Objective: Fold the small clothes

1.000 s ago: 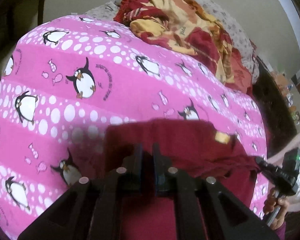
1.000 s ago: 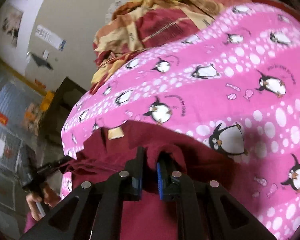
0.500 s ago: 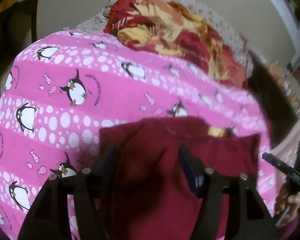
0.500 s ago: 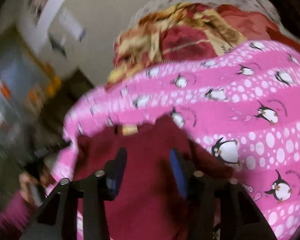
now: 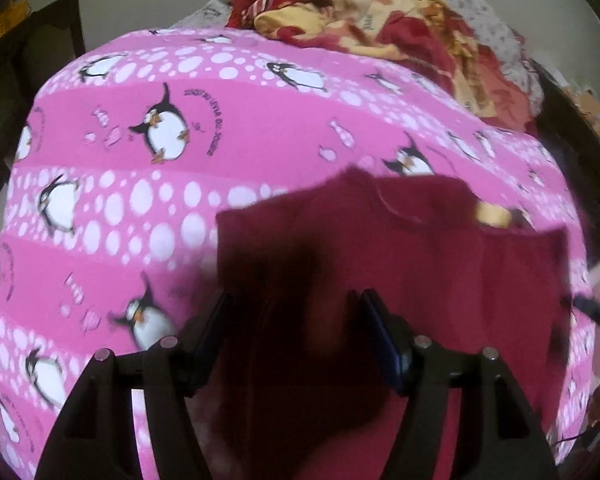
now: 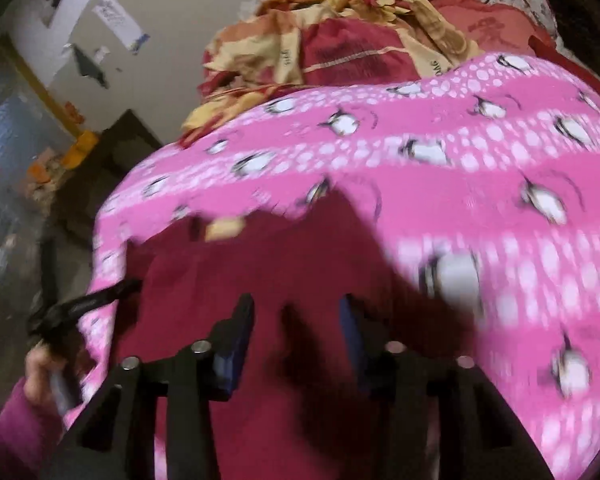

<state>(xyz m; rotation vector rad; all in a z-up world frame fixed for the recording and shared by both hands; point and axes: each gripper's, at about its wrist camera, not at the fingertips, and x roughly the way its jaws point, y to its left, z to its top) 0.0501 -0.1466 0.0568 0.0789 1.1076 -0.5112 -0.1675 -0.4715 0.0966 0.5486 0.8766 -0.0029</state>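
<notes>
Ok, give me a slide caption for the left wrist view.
Open left claw poised over a maroon garment spread on the pink penguin-print blanket.

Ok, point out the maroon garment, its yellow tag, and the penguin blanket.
maroon garment (image 5: 440, 280), left wrist view, flat middle panel.
yellow tag (image 5: 490, 215), left wrist view, tag's centre.
penguin blanket (image 6: 480, 168), right wrist view, bare pink stripe.

A pink penguin-print sheet (image 5: 260, 128) covers the bed, a crumpled red-and-yellow blanket (image 6: 340, 52) (heaped) at its far end.
</notes>
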